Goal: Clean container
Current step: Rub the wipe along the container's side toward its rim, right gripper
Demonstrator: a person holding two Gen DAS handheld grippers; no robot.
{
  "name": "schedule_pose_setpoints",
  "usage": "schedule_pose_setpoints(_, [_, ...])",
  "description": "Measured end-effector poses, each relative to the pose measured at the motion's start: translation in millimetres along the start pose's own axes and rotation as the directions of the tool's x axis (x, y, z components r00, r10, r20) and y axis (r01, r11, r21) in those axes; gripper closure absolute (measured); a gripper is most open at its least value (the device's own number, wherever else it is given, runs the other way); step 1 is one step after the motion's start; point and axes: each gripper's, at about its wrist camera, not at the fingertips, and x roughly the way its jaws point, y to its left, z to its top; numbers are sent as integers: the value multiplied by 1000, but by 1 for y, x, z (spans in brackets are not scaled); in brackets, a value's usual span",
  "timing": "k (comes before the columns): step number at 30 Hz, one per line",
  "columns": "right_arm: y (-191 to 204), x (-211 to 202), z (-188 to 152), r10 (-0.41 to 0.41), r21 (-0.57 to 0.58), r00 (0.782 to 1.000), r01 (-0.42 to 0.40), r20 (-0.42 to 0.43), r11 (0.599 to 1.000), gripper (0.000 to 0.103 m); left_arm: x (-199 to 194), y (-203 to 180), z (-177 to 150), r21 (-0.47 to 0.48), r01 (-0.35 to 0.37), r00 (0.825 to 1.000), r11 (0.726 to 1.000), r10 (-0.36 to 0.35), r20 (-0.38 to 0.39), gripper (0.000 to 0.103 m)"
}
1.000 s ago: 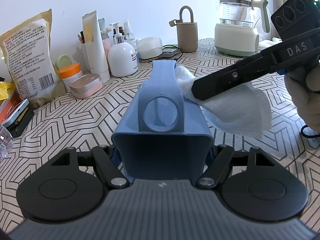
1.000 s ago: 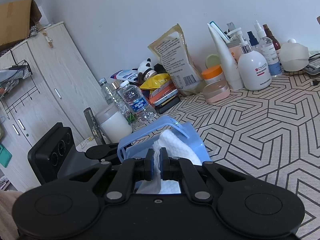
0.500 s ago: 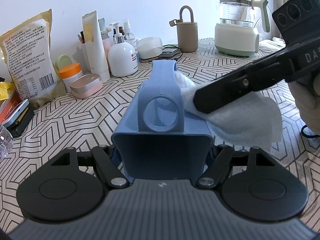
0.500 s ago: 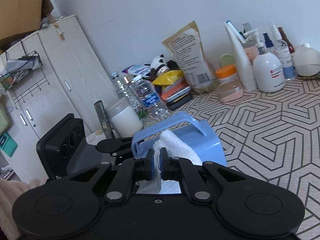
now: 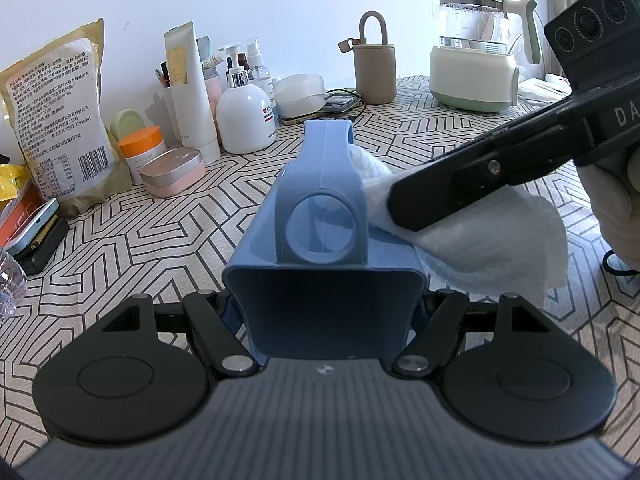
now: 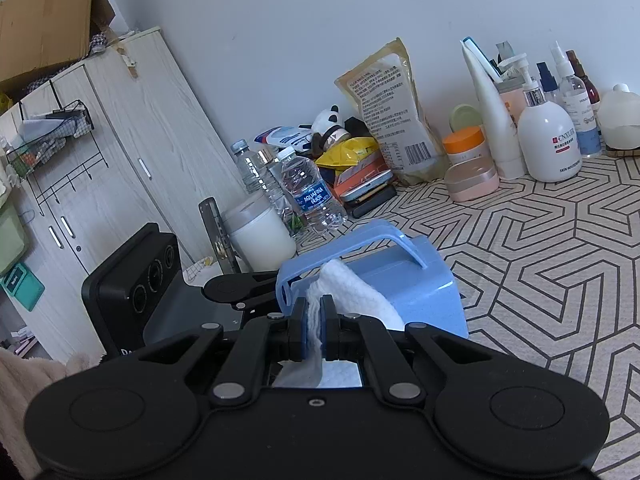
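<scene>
A blue plastic container (image 5: 324, 272) with a top handle (image 5: 326, 160) is clamped at its near end in my left gripper (image 5: 324, 312). It also shows in the right wrist view (image 6: 404, 292), lying on the patterned table. My right gripper (image 6: 314, 330) is shut on a white cloth (image 6: 352, 300) and presses it onto the container's top beside the handle. In the left wrist view the right gripper (image 5: 400, 204) comes in from the right with the cloth (image 5: 492, 236) draped under it.
Bottles, tubes and a white pump bottle (image 5: 248, 120) stand along the back wall with a food bag (image 5: 52, 120). A kettle (image 5: 476, 76) and beige holder (image 5: 374, 68) stand back right. Water bottles (image 6: 308, 192), a white jar (image 6: 260, 236) and a wooden cabinet (image 6: 120, 152) are at the left.
My right gripper has slid the cloth along the container's top, a little down and back towards the right. The left gripper and the container have stayed still.
</scene>
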Motion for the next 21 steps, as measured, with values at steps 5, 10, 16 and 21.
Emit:
schedule_pose_setpoints(5, [-1,0,0,7,-2,1000,-7,-1,1000,98,0,0,0,2,-2,1000,1000,2,-1,29])
schedule_pose_setpoints(10, [-1,0,1,6,-2,1000,-6,-2,1000,98,0,0,0,2,-1,1000,1000,1,-2,29])
schedule_pose_setpoints(16, [-1,0,2,-22,0,1000,22,11,1000,98,0,0,0,3,-3,1000,1000,3,-2,29])
schedule_pose_setpoints(21, [-3,-1,7,-125,-5,991,125,40,992,98,0,0,0,6,-4,1000,1000,4,-3,29])
